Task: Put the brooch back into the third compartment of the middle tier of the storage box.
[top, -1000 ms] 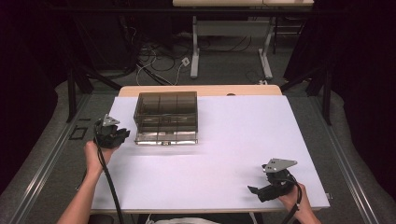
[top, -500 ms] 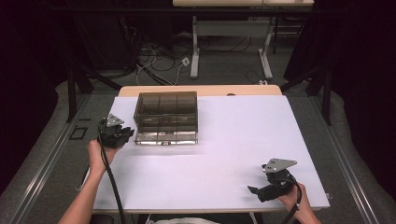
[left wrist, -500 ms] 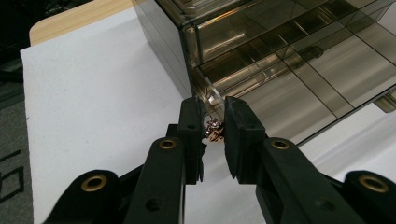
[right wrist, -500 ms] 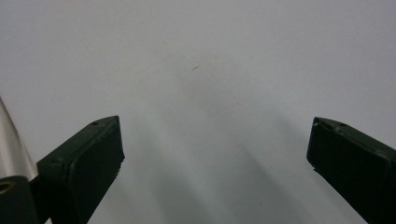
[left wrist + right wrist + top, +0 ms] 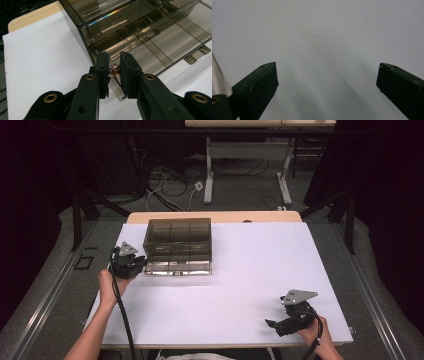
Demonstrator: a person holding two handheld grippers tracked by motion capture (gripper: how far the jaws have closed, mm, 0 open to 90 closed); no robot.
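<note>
While the right gripper [image 5: 283,324] is kept wide on the sheet [image 5: 240,285], the left gripper [image 5: 134,265] has been shifted against the box [image 5: 177,240]. A trinket [image 5: 115,69] pinched between its narrow jaws is revealed by its own view.

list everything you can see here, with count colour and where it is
organiser box: 1, smoky clear plastic with compartments, far left part of the table
small ornament: 1, reddish gold, between the left gripper's pads at the box's near corner
table cover: 1, white, over the wooden table
desk frame: 1, pale grey, on the floor beyond the table
cables: several, black and white, on the floor behind the table
left gripper: 1, black, shut on the small ornament beside the box
right gripper: 1, black, open, near right corner of the table
hands: 2, near edge
</note>
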